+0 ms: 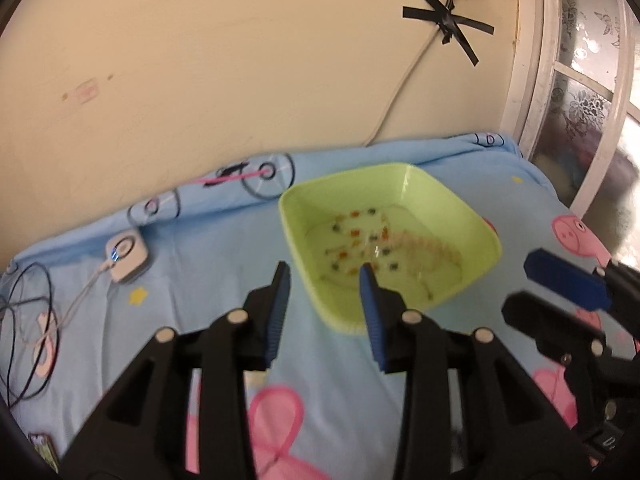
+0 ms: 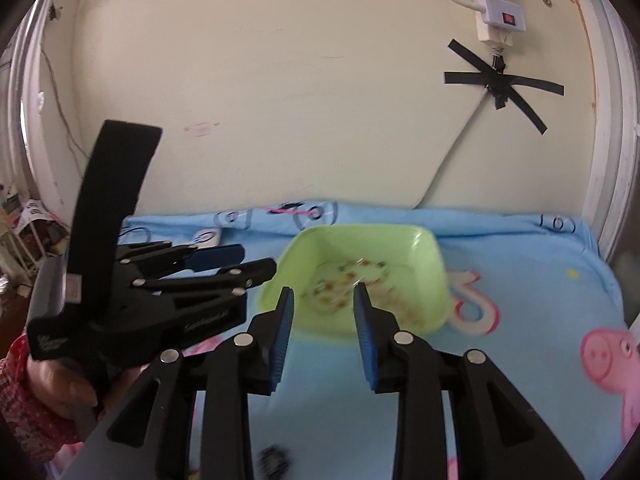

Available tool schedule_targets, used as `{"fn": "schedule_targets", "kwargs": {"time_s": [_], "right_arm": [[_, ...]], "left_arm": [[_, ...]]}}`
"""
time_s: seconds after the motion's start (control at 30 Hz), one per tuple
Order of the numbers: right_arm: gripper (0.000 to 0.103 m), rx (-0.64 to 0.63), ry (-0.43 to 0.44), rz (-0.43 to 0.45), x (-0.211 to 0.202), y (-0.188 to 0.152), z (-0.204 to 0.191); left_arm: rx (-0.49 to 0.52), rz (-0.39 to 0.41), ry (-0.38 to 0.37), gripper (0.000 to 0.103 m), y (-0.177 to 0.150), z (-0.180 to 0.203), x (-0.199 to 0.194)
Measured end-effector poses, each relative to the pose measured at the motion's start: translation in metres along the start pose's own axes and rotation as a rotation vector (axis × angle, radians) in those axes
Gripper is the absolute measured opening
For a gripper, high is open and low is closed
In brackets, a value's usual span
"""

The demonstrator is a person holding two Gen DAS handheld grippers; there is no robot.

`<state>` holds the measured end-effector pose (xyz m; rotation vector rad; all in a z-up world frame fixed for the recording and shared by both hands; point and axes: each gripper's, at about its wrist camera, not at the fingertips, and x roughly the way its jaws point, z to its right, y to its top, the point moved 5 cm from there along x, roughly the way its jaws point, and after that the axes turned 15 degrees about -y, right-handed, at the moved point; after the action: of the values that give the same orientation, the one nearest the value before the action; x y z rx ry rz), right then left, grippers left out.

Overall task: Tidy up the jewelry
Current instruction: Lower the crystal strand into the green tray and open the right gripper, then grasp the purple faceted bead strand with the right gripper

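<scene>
A light green square bowl (image 1: 476,232) sits on the blue cartoon blanket; it also shows in the right wrist view (image 2: 434,264). Inside lie a string of small coloured beads (image 1: 360,236) and a pale beaded bracelet (image 1: 424,248); both show blurred in the right wrist view (image 2: 344,280). My left gripper (image 1: 324,276) is open and empty, just in front of the bowl's near rim. My right gripper (image 2: 322,292) is open and empty, hovering before the bowl. Each gripper shows in the other's view: the right one (image 1: 540,284) at the right, the left one (image 2: 248,262) at the left.
A small white device (image 1: 128,256) with cables lies on the blanket (image 1: 208,248) at the left. The cream wall stands close behind, with a taped cord and a power strip (image 2: 496,4). A small dark object (image 2: 274,458) lies blurred on the blanket near me.
</scene>
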<state>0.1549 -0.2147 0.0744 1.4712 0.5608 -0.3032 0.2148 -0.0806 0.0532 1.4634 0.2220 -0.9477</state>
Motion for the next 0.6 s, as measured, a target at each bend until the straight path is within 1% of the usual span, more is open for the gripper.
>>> {"fn": "schedule_targets", "kwargs": {"time_s": [0.07, 0.1, 0.13, 0.17, 0.2, 0.23, 0.3, 0.37, 0.43, 0.5, 0.6], "right_arm": [[0.008, 0.013, 0.013, -0.008, -0.011, -0.010, -0.008], [0.009, 0.021, 0.027, -0.019, -0.019, -0.019, -0.014], [0.012, 0.025, 0.042, -0.028, -0.026, -0.027, -0.019], [0.017, 0.028, 0.056, -0.038, -0.031, -0.034, -0.024], [0.020, 0.031, 0.068, -0.048, -0.035, -0.040, -0.027], [0.025, 0.038, 0.089, -0.062, -0.040, -0.049, -0.032], [0.029, 0.050, 0.123, -0.092, -0.047, -0.066, -0.040], [0.033, 0.058, 0.137, -0.115, -0.052, -0.081, -0.046], [0.034, 0.049, 0.154, -0.151, -0.056, -0.095, -0.054], [0.034, 0.023, 0.158, -0.166, -0.062, -0.106, -0.061], [0.034, -0.013, 0.112, -0.159, -0.071, -0.116, -0.064]], "left_arm": [[-0.013, -0.002, -0.009, 0.036, -0.014, -0.006, -0.017], [-0.026, 0.001, -0.014, 0.040, -0.025, -0.014, -0.031], [-0.037, 0.005, -0.007, 0.042, -0.036, -0.021, -0.044], [-0.057, 0.008, 0.008, 0.043, -0.051, -0.034, -0.062], [-0.077, 0.011, 0.018, 0.043, -0.064, -0.044, -0.076], [-0.094, 0.012, 0.026, 0.043, -0.073, -0.052, -0.086], [-0.153, 0.009, 0.066, 0.043, -0.106, -0.077, -0.115], [-0.200, 0.007, 0.090, 0.043, -0.129, -0.093, -0.133], [-0.248, 0.003, 0.114, 0.043, -0.156, -0.106, -0.150], [-0.279, -0.002, 0.109, 0.043, -0.177, -0.109, -0.161], [-0.277, -0.007, 0.085, 0.043, -0.201, -0.101, -0.170]]}}
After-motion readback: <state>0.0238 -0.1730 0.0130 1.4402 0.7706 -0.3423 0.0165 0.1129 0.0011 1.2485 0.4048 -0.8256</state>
